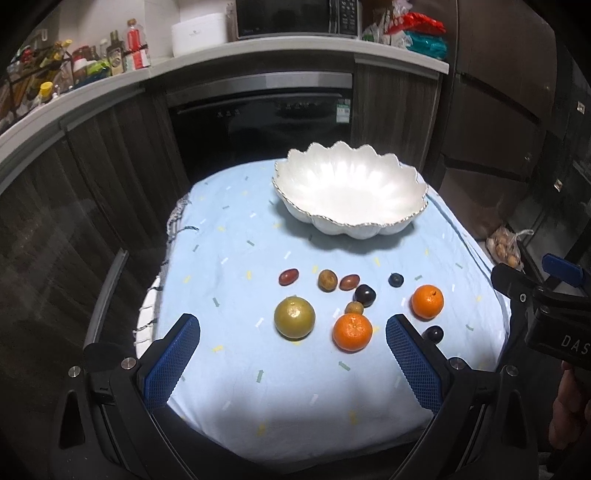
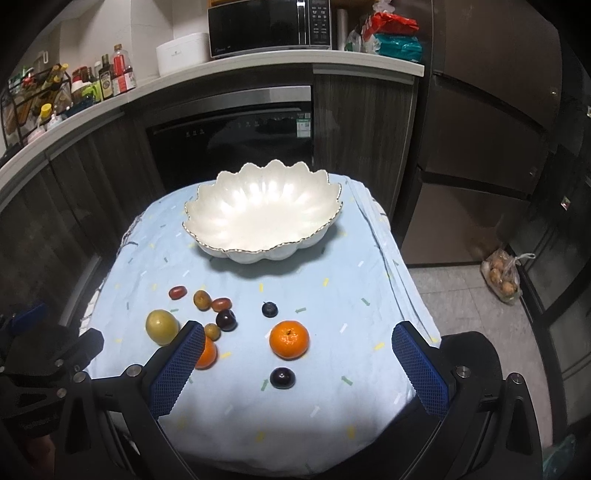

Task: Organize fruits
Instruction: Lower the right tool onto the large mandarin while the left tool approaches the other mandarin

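An empty white scalloped bowl [image 1: 349,192] [image 2: 264,214] stands at the far side of a table under a light blue cloth [image 1: 258,387] [image 2: 332,398]. In front of it lie loose fruits: a yellow-green round fruit [image 1: 294,318] [image 2: 161,327], two oranges [image 1: 352,332] [image 1: 427,301] [image 2: 289,339], dark plums [image 1: 365,294] [image 2: 282,377], and small red and brown fruits [image 1: 288,277] [image 2: 202,299]. My left gripper [image 1: 291,326] is open above the near fruits, holding nothing. My right gripper [image 2: 297,334] is open too, around the right orange's position but above it.
Behind the table are dark cabinets with a black oven [image 1: 262,122], and a counter with a microwave [image 2: 269,27], bottles [image 1: 114,51] and snack bags [image 2: 391,37]. A plastic bag of produce [image 2: 502,277] lies on the floor at the right.
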Tool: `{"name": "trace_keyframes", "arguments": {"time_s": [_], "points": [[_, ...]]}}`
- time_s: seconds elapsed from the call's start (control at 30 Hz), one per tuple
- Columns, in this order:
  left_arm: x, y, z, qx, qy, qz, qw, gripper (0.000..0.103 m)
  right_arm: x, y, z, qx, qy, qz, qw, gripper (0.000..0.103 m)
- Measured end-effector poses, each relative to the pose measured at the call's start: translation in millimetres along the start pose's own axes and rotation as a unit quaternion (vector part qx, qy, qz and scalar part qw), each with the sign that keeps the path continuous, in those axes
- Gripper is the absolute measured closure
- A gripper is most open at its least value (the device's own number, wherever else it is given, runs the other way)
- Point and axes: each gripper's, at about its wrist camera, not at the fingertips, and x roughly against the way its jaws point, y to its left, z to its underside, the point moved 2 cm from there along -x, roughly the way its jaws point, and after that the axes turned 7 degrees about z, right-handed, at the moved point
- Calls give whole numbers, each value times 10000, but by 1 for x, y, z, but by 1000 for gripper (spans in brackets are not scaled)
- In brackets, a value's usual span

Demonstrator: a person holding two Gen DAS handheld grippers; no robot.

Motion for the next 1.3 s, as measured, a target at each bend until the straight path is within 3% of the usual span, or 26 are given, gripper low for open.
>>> {"name": "trace_keyframes", "arguments": {"time_s": [0.37,0.8,0.93,1.3], "points": [[-33,-15,-3,-289,255,301,9988,1,-29,1,2,82,346,-59,9993,0],[-73,-25,8,-445,547,420,9966,7,-66,9,3,559,317,-181,9978,1],[-85,-31,14,-527,682,474,9952,18,-77,14,6,692,324,-314,9966,6],[-108,-38,21,-570,726,433,9948,20,-99,14,20,845,293,-440,9950,12]]}}
